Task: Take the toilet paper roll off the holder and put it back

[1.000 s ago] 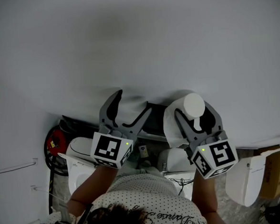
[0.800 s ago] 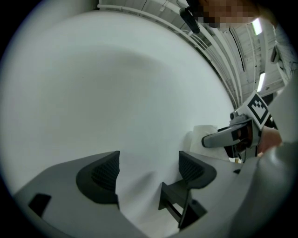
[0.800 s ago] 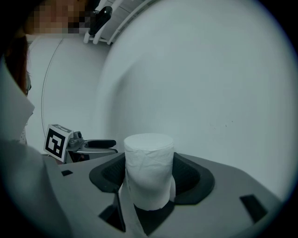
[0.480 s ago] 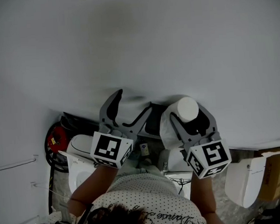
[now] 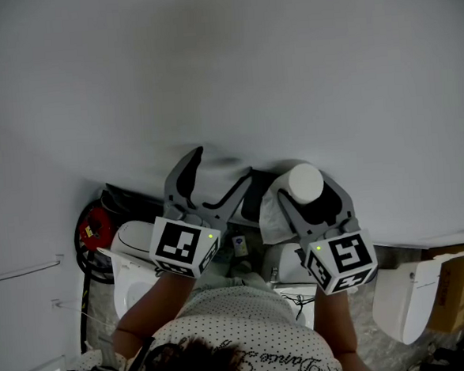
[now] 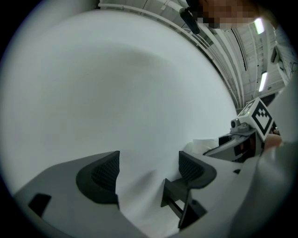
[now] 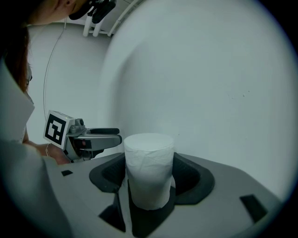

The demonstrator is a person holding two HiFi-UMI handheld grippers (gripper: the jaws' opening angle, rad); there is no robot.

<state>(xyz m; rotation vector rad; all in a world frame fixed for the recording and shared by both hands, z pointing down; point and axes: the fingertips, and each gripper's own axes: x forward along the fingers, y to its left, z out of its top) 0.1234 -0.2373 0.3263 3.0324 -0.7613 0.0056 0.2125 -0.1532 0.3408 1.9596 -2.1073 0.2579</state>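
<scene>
we've got the right gripper (image 7: 150, 179) clamped on the toilet paper roll (image 7: 149, 160), plain white, full, standing upright between the pads, left gripper (image 6: 149, 169) beside it, jaws spread, empty, white wall (image 6: 130, 79) close behind

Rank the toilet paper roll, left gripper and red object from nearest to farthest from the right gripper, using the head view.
1. toilet paper roll, held between the fingers of the right gripper
2. left gripper, to its left
3. red object, far left, low down
</scene>
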